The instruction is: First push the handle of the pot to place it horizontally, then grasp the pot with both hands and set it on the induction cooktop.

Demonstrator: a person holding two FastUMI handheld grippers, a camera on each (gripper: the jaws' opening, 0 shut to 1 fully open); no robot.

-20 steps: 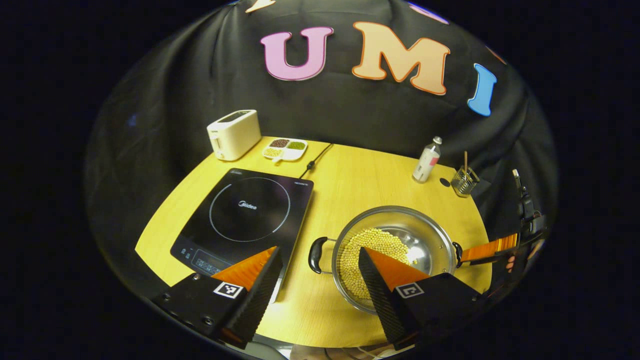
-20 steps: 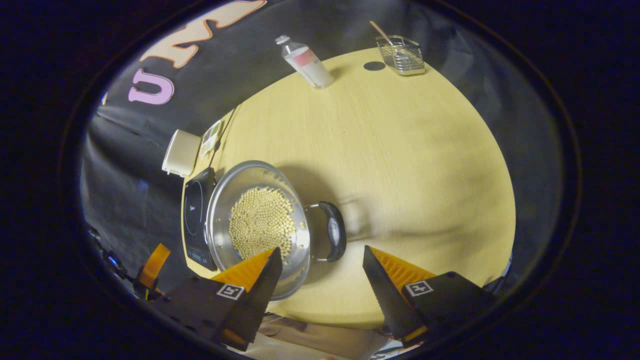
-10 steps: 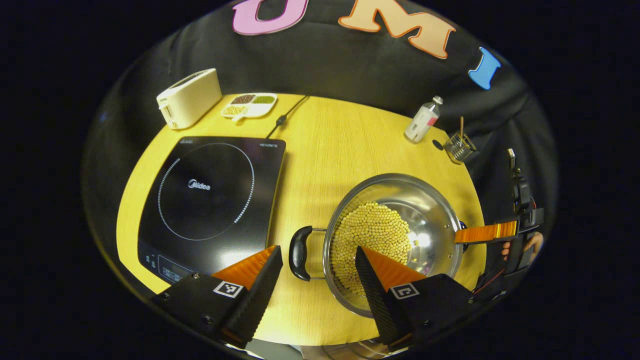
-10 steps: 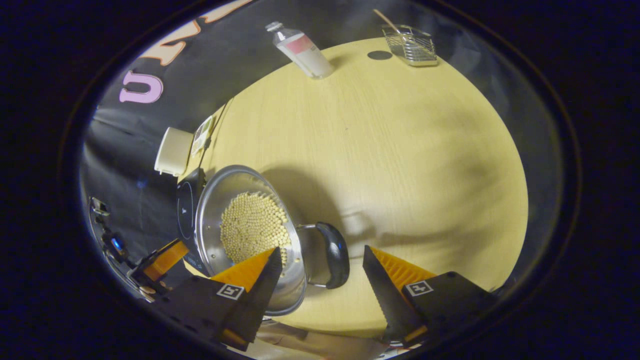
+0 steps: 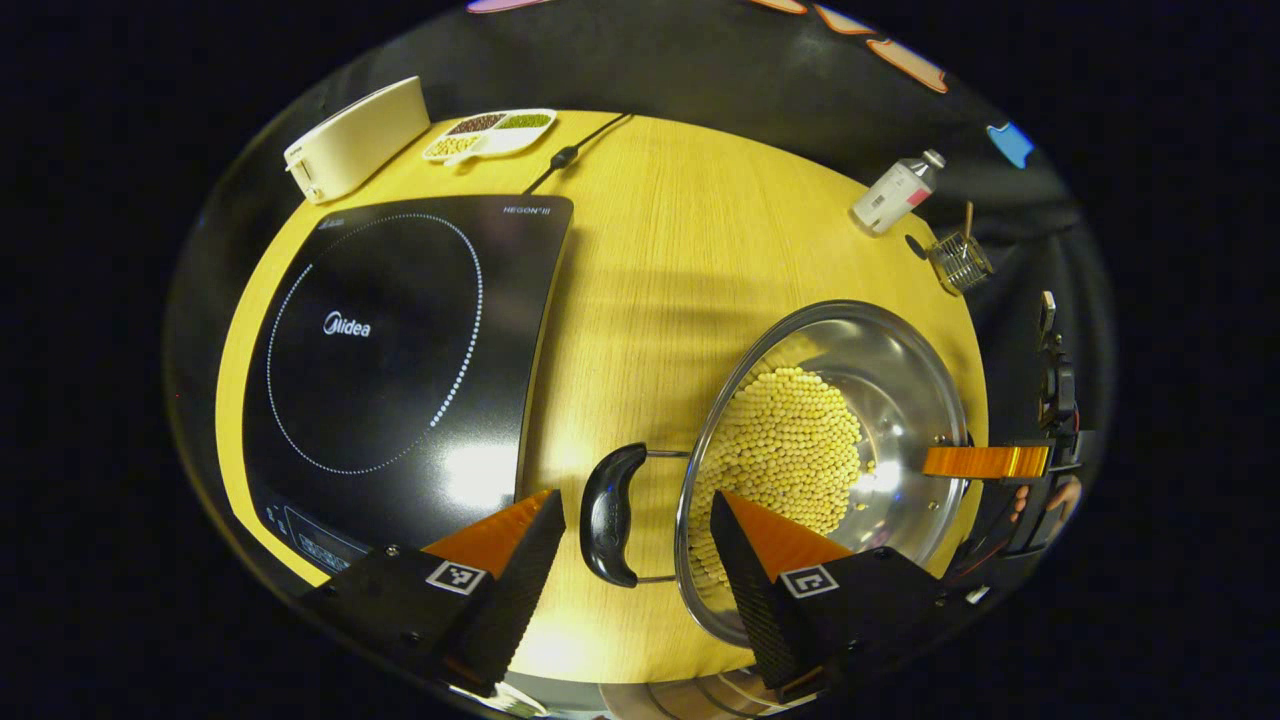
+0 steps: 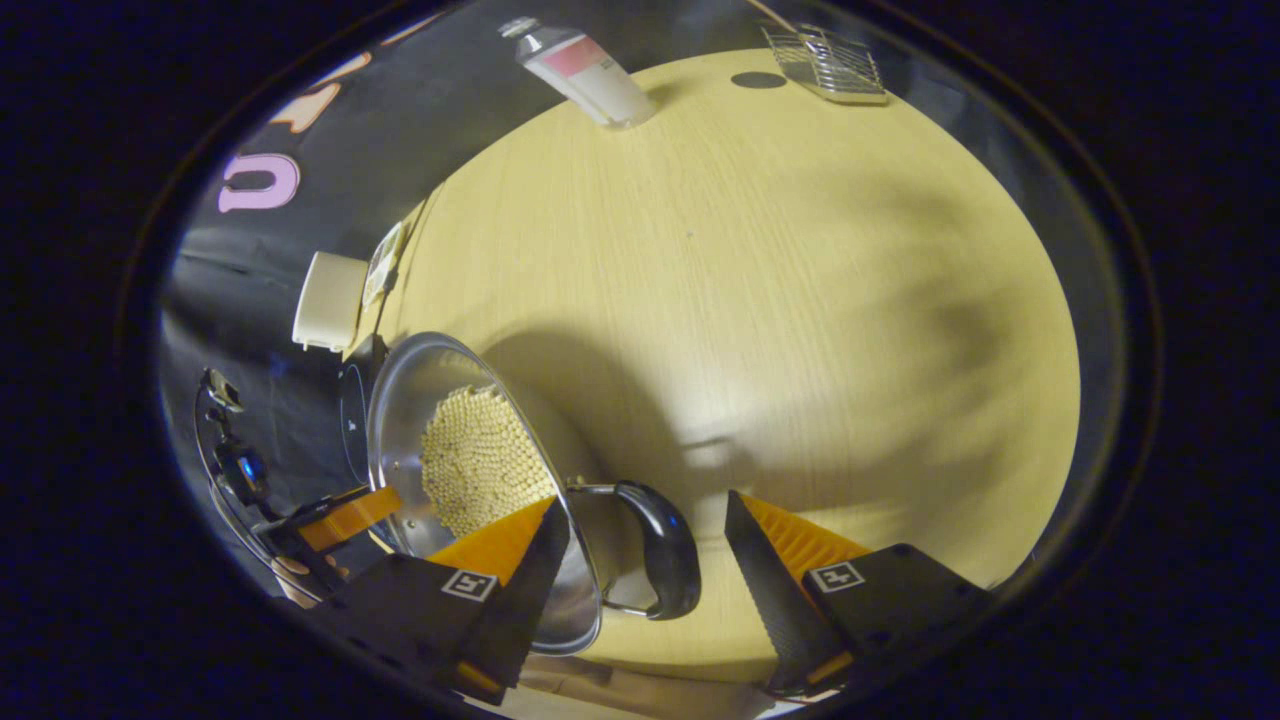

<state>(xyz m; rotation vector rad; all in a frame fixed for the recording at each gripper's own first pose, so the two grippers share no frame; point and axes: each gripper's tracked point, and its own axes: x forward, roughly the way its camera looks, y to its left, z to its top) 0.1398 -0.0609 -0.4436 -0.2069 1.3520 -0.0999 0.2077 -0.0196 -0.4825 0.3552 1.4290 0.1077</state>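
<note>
In the left gripper view, the left gripper (image 5: pixel 635 560) hangs with its fingers spread apart, and the near black handle (image 5: pixel 608 513) of the pot (image 5: pixel 900 370) sits in the gap between them, touched by neither. The pot, holding pale beans (image 5: pixel 790 450), stands on the yellow table (image 5: pixel 650 260) ahead and to the right of these tongs; the induction cooktop (image 5: pixel 390 350) lies ahead to the left, apart from the pot. Beyond the pot's far rim the other gripper (image 5: pixel 985 462) shows, its grip hard to judge there.

In the right gripper view, the right gripper (image 6: pixel 645 585) is released too, fingers wide, with the pot's other handle (image 6: pixel 662 545) between them. Contact looks absent, though the dim light leaves that unsure. The pot (image 6: pixel 400 400) sits just left of these tongs.
</note>
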